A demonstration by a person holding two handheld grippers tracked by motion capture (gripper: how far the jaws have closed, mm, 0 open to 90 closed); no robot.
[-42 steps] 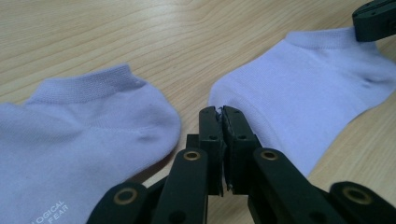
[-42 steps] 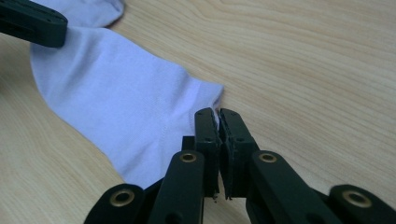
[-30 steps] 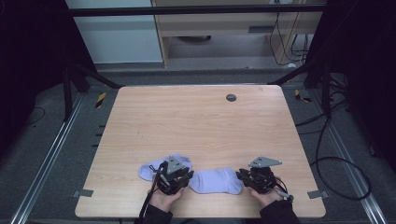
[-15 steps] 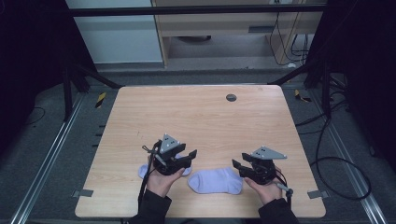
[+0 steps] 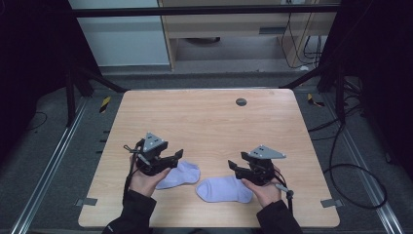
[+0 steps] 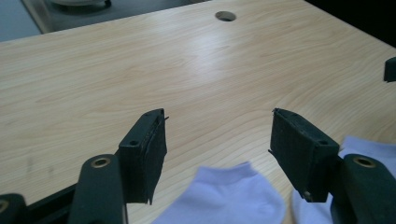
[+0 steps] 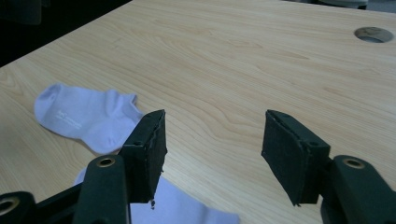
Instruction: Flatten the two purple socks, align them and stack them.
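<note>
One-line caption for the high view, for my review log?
Both grippers, left and right, open above two pale socks lying on the wooden table.

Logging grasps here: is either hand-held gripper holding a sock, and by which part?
Nothing is held. The left hand-held gripper and right hand-held gripper are open above the socks.

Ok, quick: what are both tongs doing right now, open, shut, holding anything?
Left tongs: open, empty, above the left sock.
Right tongs: open, empty, by the right sock.

wooden table (image 5: 209, 122) | grey floor (image 5: 44, 146) | wooden shelf (image 5: 229, 29) behind
</note>
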